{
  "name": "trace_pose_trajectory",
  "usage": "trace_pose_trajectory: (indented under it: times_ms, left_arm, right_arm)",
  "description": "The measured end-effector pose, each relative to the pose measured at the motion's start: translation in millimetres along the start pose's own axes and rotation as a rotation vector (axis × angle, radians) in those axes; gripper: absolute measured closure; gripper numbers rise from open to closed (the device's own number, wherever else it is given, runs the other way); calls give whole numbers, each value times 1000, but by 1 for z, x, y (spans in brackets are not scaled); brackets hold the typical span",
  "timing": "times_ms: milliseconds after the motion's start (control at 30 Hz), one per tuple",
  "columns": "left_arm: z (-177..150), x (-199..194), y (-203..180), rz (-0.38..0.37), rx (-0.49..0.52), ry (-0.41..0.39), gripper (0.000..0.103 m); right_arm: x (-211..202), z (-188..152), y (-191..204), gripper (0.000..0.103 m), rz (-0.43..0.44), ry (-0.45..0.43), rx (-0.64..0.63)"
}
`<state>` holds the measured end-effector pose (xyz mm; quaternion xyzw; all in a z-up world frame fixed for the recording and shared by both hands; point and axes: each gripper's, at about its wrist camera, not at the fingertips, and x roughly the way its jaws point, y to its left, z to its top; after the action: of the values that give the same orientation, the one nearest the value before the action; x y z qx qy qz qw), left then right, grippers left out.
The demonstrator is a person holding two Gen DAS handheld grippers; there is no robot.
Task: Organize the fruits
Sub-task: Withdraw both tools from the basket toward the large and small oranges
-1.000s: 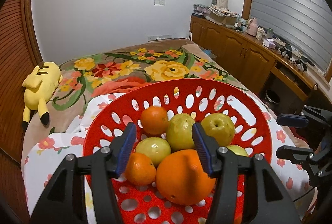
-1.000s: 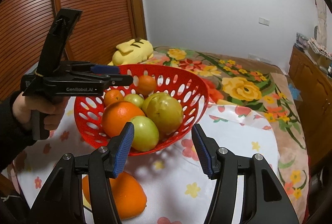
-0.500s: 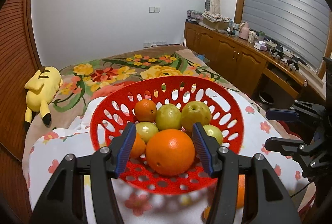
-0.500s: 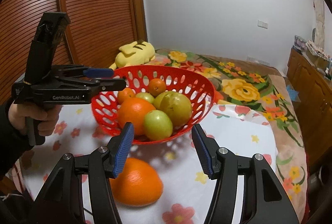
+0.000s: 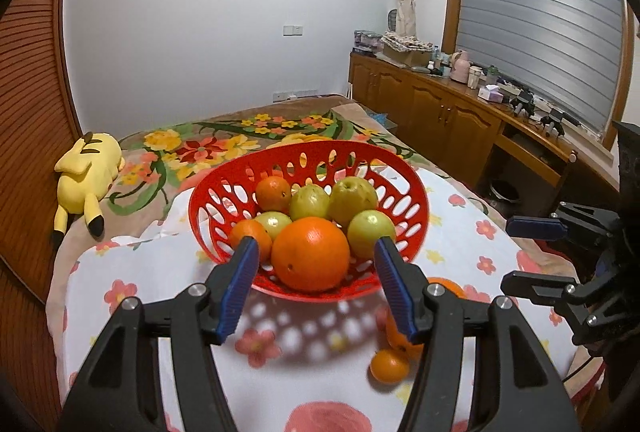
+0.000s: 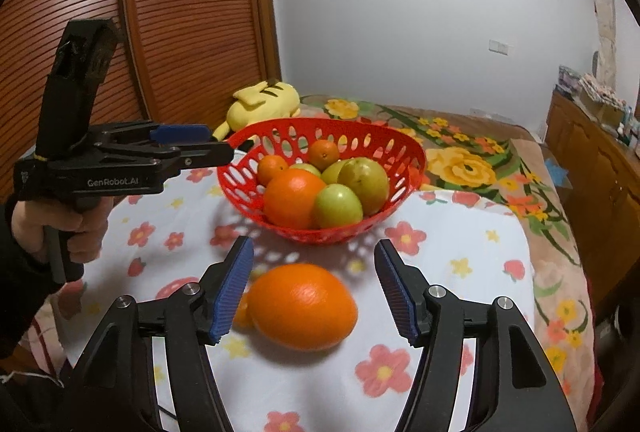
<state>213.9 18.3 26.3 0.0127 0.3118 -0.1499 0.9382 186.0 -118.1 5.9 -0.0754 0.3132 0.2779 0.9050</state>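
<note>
A red perforated basket (image 5: pixel 224 188) (image 6: pixel 360 136) stands on the flowered tablecloth and holds oranges and green fruits, with a big orange (image 5: pixel 310 254) (image 6: pixel 292 198) at its near side. A large orange (image 6: pixel 302 306) lies on the cloth between my right gripper's open fingers, with a small orange (image 6: pixel 242 312) partly hidden behind it. In the left wrist view the small orange (image 5: pixel 389 366) lies on the cloth and the large one (image 5: pixel 444 284) is partly hidden. My left gripper (image 5: pixel 314 282) (image 6: pixel 208 144) is open and empty, just short of the basket. My right gripper (image 6: pixel 314 288) (image 5: pixel 520 252) is open.
The round table's flowered cloth (image 6: pixel 440 272) ends close on all sides. Behind it is a bed with a floral blanket (image 5: pixel 224 144) and a yellow plush toy (image 5: pixel 86 168). A wooden cabinet (image 5: pixel 440 120) with clutter runs along the right wall.
Both grippers have drawn back from the basket. The basket now looks smaller, and the large orange has come between my right gripper's fingers. Both stay open.
</note>
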Motion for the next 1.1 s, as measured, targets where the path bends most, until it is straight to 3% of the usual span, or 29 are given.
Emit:
trace_pose_trajectory:
  times_ms: [400, 1100]
  left_arm:
    - [-29, -24, -8, -18, -13, 1, 38]
    - [-82, 2, -7, -34, -48, 93, 38]
  right_arm:
    - [-13, -22, 9, 26, -24, -2, 47]
    - [38, -40, 11, 19, 1, 77, 83]
